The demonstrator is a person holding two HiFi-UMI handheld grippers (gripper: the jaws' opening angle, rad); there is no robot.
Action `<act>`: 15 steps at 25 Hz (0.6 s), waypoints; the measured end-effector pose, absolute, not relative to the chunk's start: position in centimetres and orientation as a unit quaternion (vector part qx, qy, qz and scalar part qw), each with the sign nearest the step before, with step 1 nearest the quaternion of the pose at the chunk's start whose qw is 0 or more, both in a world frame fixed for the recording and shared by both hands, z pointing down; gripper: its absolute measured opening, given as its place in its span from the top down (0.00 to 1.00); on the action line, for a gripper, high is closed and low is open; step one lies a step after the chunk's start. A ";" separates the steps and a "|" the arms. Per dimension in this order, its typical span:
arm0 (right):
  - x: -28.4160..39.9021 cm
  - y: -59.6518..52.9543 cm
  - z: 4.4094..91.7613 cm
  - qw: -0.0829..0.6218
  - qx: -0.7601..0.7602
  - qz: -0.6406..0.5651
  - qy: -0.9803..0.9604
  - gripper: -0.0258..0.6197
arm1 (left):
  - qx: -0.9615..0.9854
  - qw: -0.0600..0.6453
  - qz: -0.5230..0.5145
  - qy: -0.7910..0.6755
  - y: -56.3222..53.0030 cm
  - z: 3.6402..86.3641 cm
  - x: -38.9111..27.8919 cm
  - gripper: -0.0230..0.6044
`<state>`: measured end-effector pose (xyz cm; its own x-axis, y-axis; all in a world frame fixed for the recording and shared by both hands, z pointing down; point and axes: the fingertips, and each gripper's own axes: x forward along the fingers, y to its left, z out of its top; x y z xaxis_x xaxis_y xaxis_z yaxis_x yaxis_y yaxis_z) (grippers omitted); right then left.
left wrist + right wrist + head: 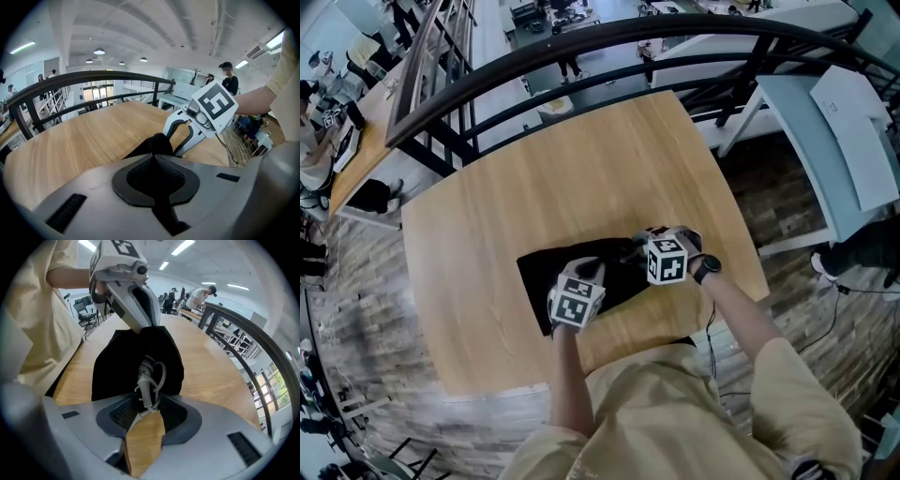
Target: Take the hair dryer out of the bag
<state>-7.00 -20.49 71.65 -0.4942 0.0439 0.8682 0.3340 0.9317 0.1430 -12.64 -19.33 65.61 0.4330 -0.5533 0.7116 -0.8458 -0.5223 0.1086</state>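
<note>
A black bag (551,272) lies flat on the wooden table (581,169) near its front edge. My left gripper (581,281) is shut on a pinch of the bag's black fabric (157,142) and holds that fold raised. My right gripper (654,246) points down at the bag's right end, right next to the left one. Its jaws stand apart, with bare wood showing in the gap. A knotted white cord (149,379) hangs out of the bag (117,362) between the jaw tips. The hair dryer itself is hidden.
A black curved railing (609,37) runs round the table's far side, with a drop to a lower floor behind it. White tables (825,122) stand to the right. People (199,296) are far off. My own body is close to the table's near edge.
</note>
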 end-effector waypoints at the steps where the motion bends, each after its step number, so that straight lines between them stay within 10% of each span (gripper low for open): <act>1: -6.8 -20.4 72.0 0.499 -0.118 -0.160 -0.843 0.76 | 0.814 0.233 0.314 -0.430 -19.3 65.7 -12.6 0.93; 15: -7.3 -19.9 74.2 0.506 -0.137 -0.161 -0.836 0.80 | 0.811 0.236 0.319 -0.429 -19.5 65.9 -12.7 0.93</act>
